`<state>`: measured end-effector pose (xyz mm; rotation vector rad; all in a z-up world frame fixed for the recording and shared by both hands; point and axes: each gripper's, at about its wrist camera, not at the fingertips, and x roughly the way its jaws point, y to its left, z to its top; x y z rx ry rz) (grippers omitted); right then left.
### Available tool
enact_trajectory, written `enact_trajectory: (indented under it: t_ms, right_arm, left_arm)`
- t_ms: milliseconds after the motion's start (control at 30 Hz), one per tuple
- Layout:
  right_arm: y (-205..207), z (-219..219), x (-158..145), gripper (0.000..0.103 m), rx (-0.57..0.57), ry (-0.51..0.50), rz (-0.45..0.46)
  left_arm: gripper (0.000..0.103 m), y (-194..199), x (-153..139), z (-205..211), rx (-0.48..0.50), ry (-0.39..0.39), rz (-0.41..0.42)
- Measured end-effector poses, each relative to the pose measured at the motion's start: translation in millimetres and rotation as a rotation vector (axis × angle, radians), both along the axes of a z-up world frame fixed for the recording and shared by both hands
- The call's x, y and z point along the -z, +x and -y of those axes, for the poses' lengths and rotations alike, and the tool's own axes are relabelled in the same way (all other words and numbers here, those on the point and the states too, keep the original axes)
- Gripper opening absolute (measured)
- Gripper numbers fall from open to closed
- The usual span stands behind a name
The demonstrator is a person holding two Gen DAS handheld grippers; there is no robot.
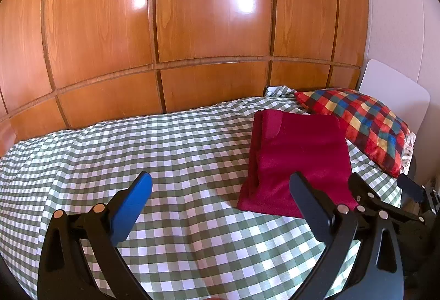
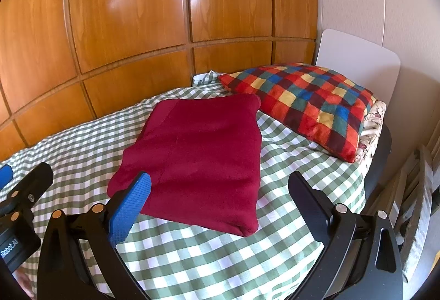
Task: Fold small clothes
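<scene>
A dark red garment lies folded into a flat rectangle on the green-and-white checked bedcover. My left gripper hovers open over the cover, to the left of the garment's near edge, with nothing between its fingers. My right gripper stands open above the garment's near end and holds nothing. The right gripper's fingers show at the right of the left wrist view, and part of the left gripper shows at the left edge of the right wrist view.
A multicoloured checked pillow lies just beyond the garment by a white headboard. A wooden panelled wardrobe runs along the bed's far side. Folded wooden slats lean at the right past the bed's edge.
</scene>
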<state>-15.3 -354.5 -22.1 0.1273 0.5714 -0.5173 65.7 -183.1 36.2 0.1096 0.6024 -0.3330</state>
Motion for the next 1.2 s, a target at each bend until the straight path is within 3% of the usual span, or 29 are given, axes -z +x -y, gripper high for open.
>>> enact_trajectory:
  t_ms: [1200]
  right_arm:
    - [12.9,7.0,17.2,0.099,-0.001,0.009,-0.042]
  left_arm:
    - [0.1,12.7,18.1,4.7,0.03,0.001,-0.044]
